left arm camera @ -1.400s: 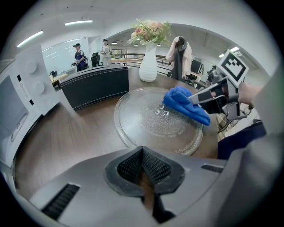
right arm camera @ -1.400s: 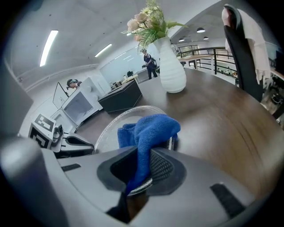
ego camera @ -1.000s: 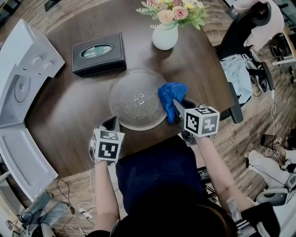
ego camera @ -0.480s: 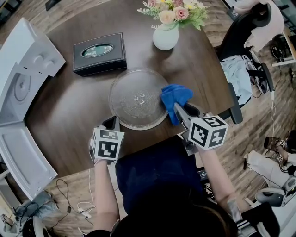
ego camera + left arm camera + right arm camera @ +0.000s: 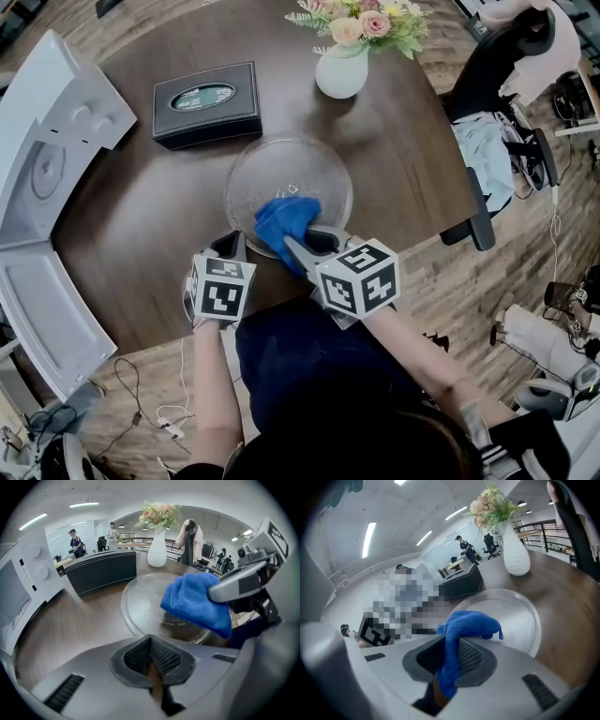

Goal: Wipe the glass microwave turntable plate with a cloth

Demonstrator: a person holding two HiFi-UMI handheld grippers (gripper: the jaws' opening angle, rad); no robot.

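**Arms.** The right forearm crosses in front of the body. The right gripper points up and to the left, its jaws clamped on the blue cloth. The left forearm runs straight ahead, and the left gripper sits just left of the right one, at the table edge.

**Views.** Only the left gripper view shows that gripper's jaws pressed together with nothing between them.

**Plate.** The glass plate lies directly ahead of both grippers. The cloth is over its near part.

Bright, even indoor light from ceiling strip lights, faint shadows on the wooden table, mild sheen on the glass turntable plate, fisheye bending and black corners in both gripper views
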